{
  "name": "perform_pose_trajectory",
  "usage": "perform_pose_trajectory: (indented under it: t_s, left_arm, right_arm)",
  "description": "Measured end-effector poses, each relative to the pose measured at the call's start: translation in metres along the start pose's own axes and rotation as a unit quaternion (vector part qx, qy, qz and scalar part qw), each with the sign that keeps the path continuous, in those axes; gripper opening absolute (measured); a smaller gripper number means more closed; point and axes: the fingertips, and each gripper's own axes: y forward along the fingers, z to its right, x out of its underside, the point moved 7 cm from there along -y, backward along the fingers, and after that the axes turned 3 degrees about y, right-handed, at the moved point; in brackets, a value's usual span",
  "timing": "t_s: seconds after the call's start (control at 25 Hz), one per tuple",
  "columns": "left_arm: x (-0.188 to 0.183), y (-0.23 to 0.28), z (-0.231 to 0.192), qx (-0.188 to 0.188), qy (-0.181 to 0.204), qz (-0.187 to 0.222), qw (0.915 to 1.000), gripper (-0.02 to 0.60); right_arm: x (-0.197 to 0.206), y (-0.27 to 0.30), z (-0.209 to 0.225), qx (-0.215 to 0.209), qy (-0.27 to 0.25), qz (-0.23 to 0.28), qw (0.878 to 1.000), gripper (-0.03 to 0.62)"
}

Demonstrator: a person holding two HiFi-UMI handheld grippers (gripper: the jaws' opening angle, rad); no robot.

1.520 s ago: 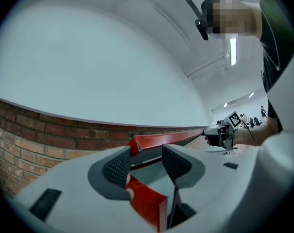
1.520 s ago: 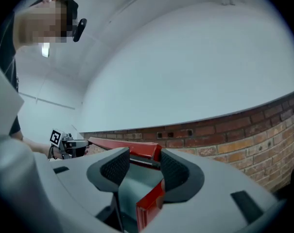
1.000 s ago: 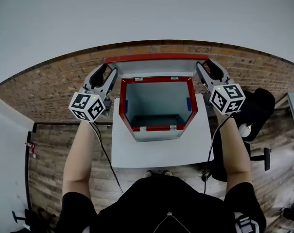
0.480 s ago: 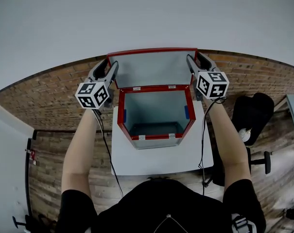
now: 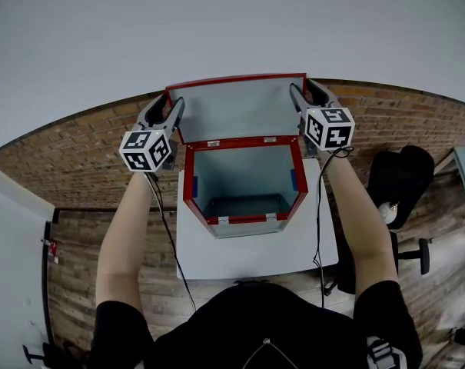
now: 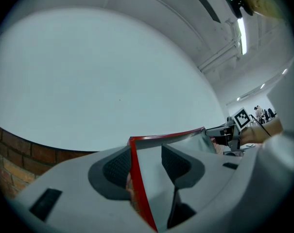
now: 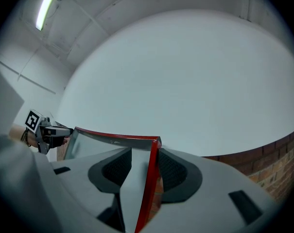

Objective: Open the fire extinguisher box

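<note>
The fire extinguisher box (image 5: 187,183), grey with a red rim, stands open on a white table (image 5: 247,244), and its inside looks empty. Its red-edged lid (image 5: 236,106) stands upright behind the opening. My left gripper (image 5: 171,108) is shut on the lid's left edge and my right gripper (image 5: 300,94) on its right edge. In the left gripper view the lid's red edge (image 6: 137,174) runs between the pads of the left gripper (image 6: 144,161). The right gripper view shows the lid (image 7: 112,137) the same way in the right gripper (image 7: 144,171).
A white wall with a brick band (image 5: 78,152) along its foot rises just behind the box. A black office chair (image 5: 401,175) stands to the right of the table, a white cabinet (image 5: 9,244) at the far left. Cables hang from both grippers down past the table.
The lid has swung up from nearly flat to upright, carried by both grippers, which rose and drew closer together. Over the last half second it has only edged a little further.
</note>
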Motion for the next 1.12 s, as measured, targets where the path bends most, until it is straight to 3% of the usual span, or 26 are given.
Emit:
perform_pose_trajectory:
  t_s: [0.16,0.36,0.56,0.76,0.92,1.12]
  left_arm:
    - [0.0,-0.005,0.001,0.002,0.006,-0.005,1.0,0.239]
    - [-0.014,-0.039,0.0,-0.016,0.003,0.016,0.9997,0.241]
    - [-0.039,-0.094,0.036,-0.013,0.051,0.043,0.9977,0.236]
    - [-0.045,-0.146,0.089,-0.003,0.032,0.079,0.9964,0.089]
    - [-0.01,-0.172,0.13,0.044,-0.008,0.074,0.9962,0.048]
    - [0.057,-0.199,0.177,0.091,-0.065,0.023,0.9935,0.048]
  right_arm:
    - [0.001,-0.009,0.003,-0.017,0.007,0.008,1.0,0.184]
    - [-0.004,-0.043,0.019,-0.007,0.033,0.026,0.999,0.184]
    - [-0.023,-0.099,-0.005,-0.059,0.053,0.073,0.994,0.184]
    - [-0.027,-0.153,-0.066,-0.138,0.024,0.11,0.984,0.076]
    - [0.0,-0.192,-0.105,-0.172,0.024,0.116,0.978,0.031]
    - [0.062,-0.229,-0.147,-0.21,0.041,0.076,0.974,0.018]
